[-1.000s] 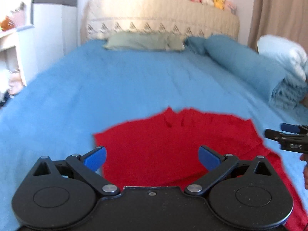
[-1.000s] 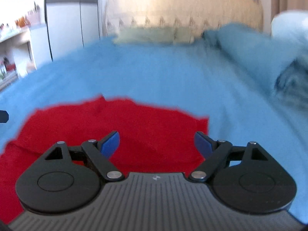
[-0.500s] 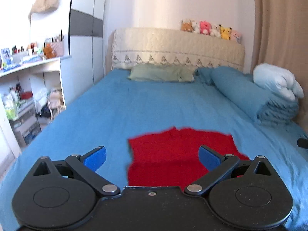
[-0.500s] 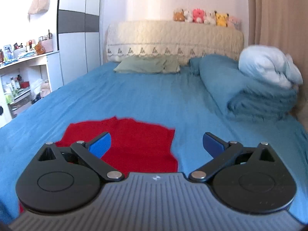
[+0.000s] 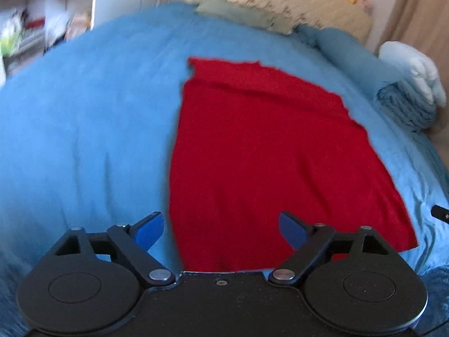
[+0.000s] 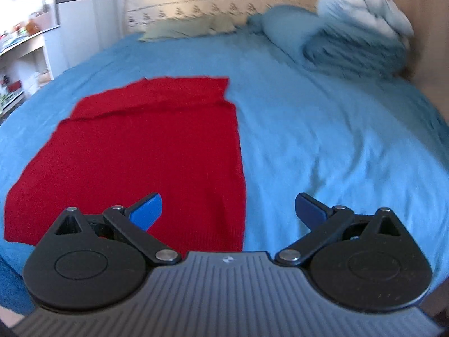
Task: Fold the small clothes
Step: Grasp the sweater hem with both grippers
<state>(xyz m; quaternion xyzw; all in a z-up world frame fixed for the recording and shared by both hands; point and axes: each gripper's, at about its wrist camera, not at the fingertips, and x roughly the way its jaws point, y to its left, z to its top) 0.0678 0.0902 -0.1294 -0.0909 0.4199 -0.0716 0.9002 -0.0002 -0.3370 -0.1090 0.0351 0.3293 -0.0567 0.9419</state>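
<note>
A red knit garment lies flat on the blue bedspread, partly folded, with a narrower band across its far end. My left gripper is open and empty above the garment's near left corner. In the right wrist view the garment lies to the left. My right gripper is open and empty above the garment's near right corner and edge. A bit of the right gripper shows at the right edge of the left wrist view.
Rolled blue bedding with a white duvet on top lies at the bed's far right. A green pillow rests against the cream headboard. White shelves and a wardrobe stand left of the bed.
Both grippers pulled back from the garment and rose, then came down close over its near corners. The garment now lies as a longer rectangle. Both stayed open.
</note>
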